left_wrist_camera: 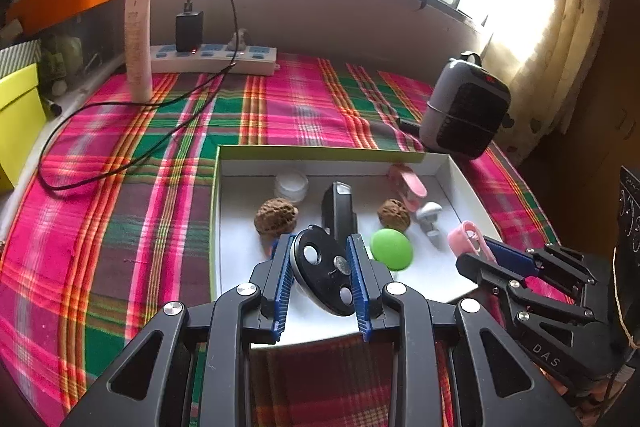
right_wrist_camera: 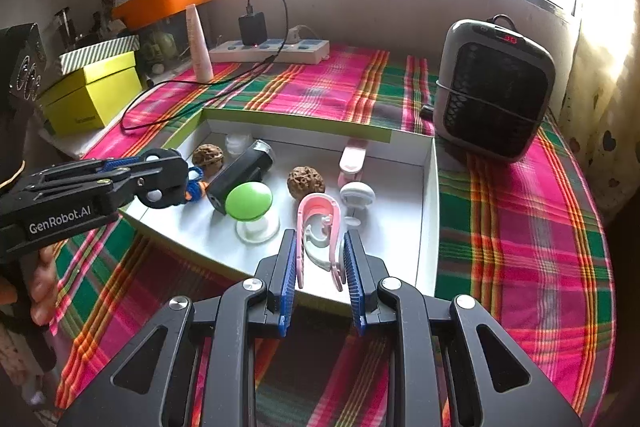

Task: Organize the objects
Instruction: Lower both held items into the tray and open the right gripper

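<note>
Tablecloth (left_wrist_camera: pixel 120 187): plaid, under everything.
Box (left_wrist_camera: pixel 456 179): white tray at centre, holding walnuts, green knob (left_wrist_camera: pixel 391 249).
Left gripper (left_wrist_camera: pixel 320 267): clamped on black oval disc (left_wrist_camera: pixel 320 273), over box's 6 o'clock edge.
Right gripper (right_wrist_camera: pixel 320 263): clamped on pink clip (right_wrist_camera: pixel 320 227), box's 5 o'clock corner.

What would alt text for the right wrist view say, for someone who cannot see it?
The right gripper grips a pink clip in its jaws over a shallow white box on a plaid cloth. The left gripper holds a black oval object at the left.
</note>
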A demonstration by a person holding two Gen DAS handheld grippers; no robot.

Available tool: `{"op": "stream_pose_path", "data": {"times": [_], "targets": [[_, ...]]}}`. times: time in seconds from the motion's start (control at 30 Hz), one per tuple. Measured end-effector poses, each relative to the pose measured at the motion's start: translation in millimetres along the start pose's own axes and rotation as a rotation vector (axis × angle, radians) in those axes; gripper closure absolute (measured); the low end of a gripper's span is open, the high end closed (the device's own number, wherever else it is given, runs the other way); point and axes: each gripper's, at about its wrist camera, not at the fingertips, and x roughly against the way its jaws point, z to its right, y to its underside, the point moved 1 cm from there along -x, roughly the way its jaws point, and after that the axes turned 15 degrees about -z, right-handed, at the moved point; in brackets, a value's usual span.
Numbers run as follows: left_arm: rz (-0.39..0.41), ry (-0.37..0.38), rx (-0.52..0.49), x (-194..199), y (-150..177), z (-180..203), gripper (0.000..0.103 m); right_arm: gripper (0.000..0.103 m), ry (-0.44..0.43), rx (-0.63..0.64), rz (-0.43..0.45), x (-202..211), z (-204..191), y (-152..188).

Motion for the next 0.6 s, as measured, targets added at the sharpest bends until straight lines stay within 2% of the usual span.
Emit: {"op": "stream_pose_path", "data": {"times": [0.6], "targets": [[-0.046, -0.001, 0.021, -22, -7, -9, 0.078, 0.079, -0.010, 0.028, -0.062, -21, 1, -12]]}}
